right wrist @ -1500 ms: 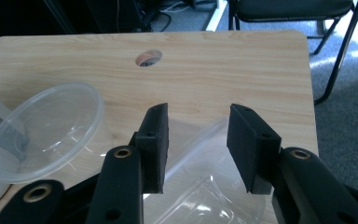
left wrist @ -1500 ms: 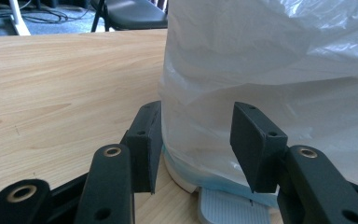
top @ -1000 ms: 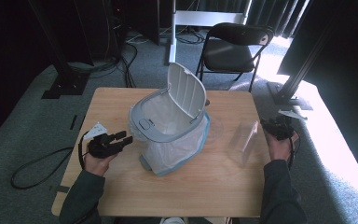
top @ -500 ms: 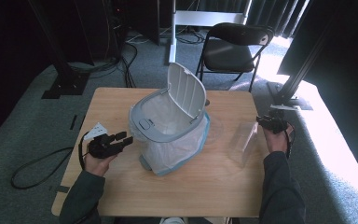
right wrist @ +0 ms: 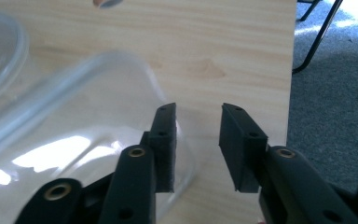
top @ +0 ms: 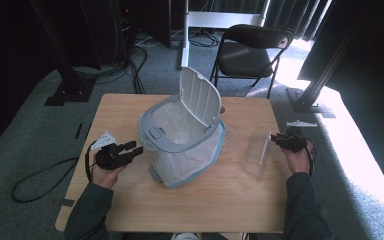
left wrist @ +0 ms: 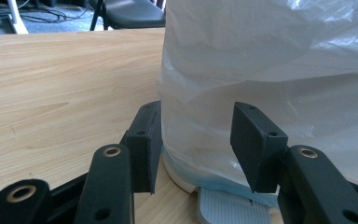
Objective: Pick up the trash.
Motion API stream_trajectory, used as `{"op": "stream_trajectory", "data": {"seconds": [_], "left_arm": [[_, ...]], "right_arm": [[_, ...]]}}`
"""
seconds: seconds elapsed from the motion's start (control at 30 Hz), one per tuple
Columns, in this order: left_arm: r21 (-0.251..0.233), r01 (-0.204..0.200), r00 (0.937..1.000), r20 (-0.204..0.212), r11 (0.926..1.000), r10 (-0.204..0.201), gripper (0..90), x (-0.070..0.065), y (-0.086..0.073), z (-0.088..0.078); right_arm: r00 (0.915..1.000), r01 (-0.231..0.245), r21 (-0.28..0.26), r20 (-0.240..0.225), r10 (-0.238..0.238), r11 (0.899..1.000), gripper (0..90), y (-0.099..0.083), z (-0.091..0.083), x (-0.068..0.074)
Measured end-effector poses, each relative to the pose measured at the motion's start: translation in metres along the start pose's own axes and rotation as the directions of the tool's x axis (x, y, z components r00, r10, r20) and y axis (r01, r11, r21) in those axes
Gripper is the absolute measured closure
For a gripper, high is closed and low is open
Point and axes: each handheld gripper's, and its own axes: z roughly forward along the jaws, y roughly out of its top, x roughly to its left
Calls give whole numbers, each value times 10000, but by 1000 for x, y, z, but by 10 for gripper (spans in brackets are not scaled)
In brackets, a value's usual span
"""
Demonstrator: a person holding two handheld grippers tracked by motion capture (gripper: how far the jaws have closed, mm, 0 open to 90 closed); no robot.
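- While the person's left hand rests low on the pale wooden table (top: 130,205), the left gripper (top: 131,148) lies level on it and points at the pedal bin (top: 182,145), just beside the bin's side.
- Seen in the left gripper view, its two black jaws stand spread, each ending in a flat, matte rectangular pad (left wrist: 144,149); nothing is pinched between them, and the bin's rounded wall fills the gap beyond.
- A thin, crinkled, milky plastic liner (left wrist: 270,70) is draped over the outside of the bin, and a pale blue band shows at the foot of the wall.
- At the bin's base a ribbed grey foot pedal (left wrist: 230,207) sticks out toward the left gripper.
- From above, the bin has a grey rim and a white, ribbed, arched lid (top: 200,97) standing open and tilted back.
- Near the table's right edge, the right gripper (top: 275,138) is held beside a clear plastic container (top: 257,152), a smooth, glossy, see-through shape with rounded corners.
- Its jaws have just been closing; they remain parted, the left-hand pad (right wrist: 165,149) against or just in front of the container's curved wall, with bare wood showing in the gap.
- A black folding chair (top: 255,47) stands on grey carpet beyond the table.
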Motion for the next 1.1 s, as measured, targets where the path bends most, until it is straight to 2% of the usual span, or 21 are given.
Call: {"op": "stream_trajectory", "data": {"seconds": [0.1,0.37,0.47,0.6,0.73,0.83,0.87,0.93,1.0,1.07,1.1], "left_arm": [[-15,26,10000,-3,10000,-26,536,0,0,0],[-55,17,10000,15,10000,-17,536,-1,0,0],[-62,2,10000,18,10000,-2,536,-2,0,0],[-94,2,10000,10,10000,-2,536,-1,1,-1],[-88,-2,10000,27,10000,2,536,-2,1,0],[-85,-22,10000,20,10000,22,536,-2,1,0],[-85,-22,10000,20,10000,22,536,-2,1,0],[-101,-11,10000,28,9999,11,536,-2,1,0],[-96,-10,10000,32,10000,10,536,-2,1,-1],[-113,-11,10000,25,9999,12,536,-2,1,-1],[-124,-9,10000,32,9999,10,536,-2,1,-1]], "right_arm": [[9999,78,14,-135,-78,10000,628,-8,-4,6],[9939,1093,379,-194,-1087,9933,599,-33,-15,33],[9892,1418,612,-463,-1391,9880,594,-44,-18,45],[9772,2006,804,-877,-1935,9764,583,-57,-25,66],[9642,2408,713,-1317,-2301,9680,575,-69,-32,88],[9500,2717,560,-1754,-2584,9607,568,-75,-34,103],[9500,2717,560,-1754,-2584,9607,568,-75,-34,103],[9341,3003,355,-2131,-2864,9532,566,-76,-35,117],[9201,3224,200,-2413,-3084,9464,555,-75,-36,124],[9182,3316,165,-2351,-3187,9433,541,-73,-36,125],[9224,3268,127,-2222,-3159,9450,541,-71,-37,123]]}}
